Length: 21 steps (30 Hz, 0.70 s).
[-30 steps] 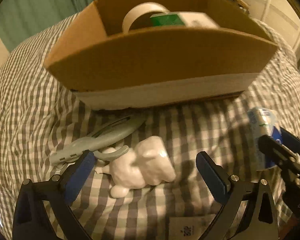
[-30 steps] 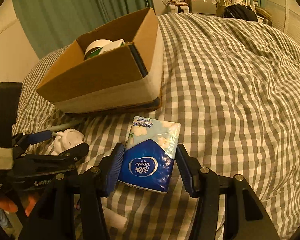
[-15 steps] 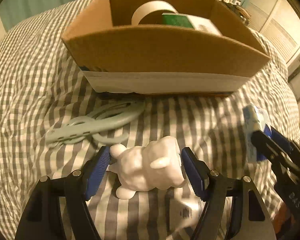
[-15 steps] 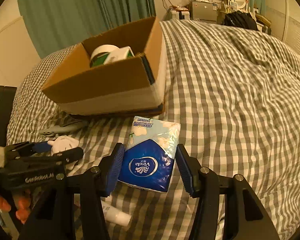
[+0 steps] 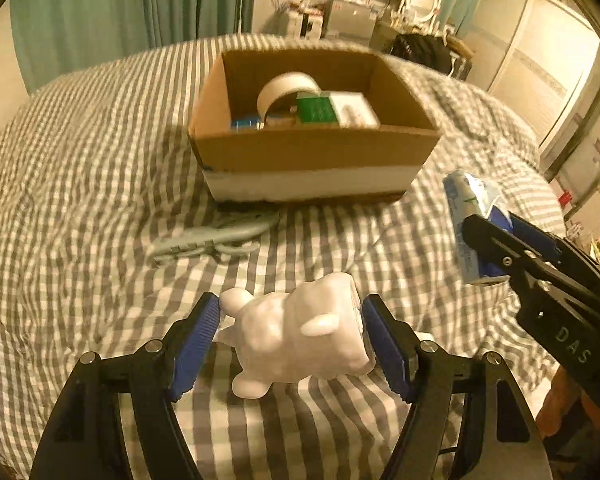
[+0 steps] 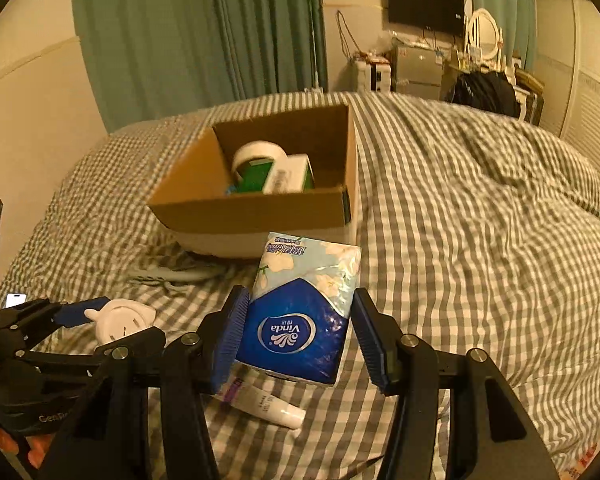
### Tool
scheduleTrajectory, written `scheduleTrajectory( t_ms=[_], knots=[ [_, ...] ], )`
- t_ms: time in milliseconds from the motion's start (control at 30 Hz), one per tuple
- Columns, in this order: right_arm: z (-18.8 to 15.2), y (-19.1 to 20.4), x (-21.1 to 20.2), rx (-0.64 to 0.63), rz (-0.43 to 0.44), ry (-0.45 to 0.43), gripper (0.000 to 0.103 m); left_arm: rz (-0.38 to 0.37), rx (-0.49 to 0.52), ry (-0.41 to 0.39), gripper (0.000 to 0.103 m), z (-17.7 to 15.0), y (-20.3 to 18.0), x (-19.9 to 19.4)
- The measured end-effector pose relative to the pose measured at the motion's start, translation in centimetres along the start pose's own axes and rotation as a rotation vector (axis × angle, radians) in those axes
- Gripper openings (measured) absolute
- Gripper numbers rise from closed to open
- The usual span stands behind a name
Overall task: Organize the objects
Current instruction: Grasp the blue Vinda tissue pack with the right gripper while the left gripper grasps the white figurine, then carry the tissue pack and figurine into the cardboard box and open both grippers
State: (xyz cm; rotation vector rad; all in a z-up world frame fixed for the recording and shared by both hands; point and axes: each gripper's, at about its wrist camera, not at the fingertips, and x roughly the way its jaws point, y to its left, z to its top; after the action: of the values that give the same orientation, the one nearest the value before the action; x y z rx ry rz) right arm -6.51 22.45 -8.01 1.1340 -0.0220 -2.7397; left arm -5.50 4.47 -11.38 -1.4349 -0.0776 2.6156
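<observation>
My left gripper (image 5: pixel 292 336) is shut on a white bear-shaped figurine (image 5: pixel 300 332), lifted above the checked bedspread. My right gripper (image 6: pixel 298 328) is shut on a blue Vinda tissue pack (image 6: pixel 300 316), also held off the bed. An open cardboard box (image 5: pixel 312 148) sits ahead on the bed, holding a roll of white tape (image 5: pixel 286 88), a green-and-white carton (image 5: pixel 332 108) and a small blue item. The right gripper with the tissue pack (image 5: pixel 470 216) shows at the right of the left wrist view. In the right wrist view the figurine (image 6: pixel 120 316) sits low at the left.
A grey-green plastic tool (image 5: pixel 212 236) lies on the bedspread just in front of the box. A small white tube (image 6: pixel 268 402) lies on the bed under my right gripper. The checked duvet (image 6: pixel 480 220) rises in folds to the right. Green curtains and furniture stand behind the bed.
The left gripper closed on the white figurine and lifted it. Both grippers rose and drew back, so the box now looks farther off and its inside shows. The right gripper kept the tissue pack.
</observation>
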Motion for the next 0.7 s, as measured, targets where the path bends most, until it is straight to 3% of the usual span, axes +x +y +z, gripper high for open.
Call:
scheduleTrajectory(
  t_ms=[367, 700],
  knots=[
    [4.3, 0.0, -2.8, -0.001, 0.015, -0.102, 0.053, 0.052, 0.087, -0.198, 0.075, 4.1, -0.2, -5.4],
    [11.6, -0.6, -0.6, -0.021, 0.02, -0.177, 0.053, 0.081, 0.145, -0.285, 0.075, 11.3, -0.5, -4.4]
  ],
)
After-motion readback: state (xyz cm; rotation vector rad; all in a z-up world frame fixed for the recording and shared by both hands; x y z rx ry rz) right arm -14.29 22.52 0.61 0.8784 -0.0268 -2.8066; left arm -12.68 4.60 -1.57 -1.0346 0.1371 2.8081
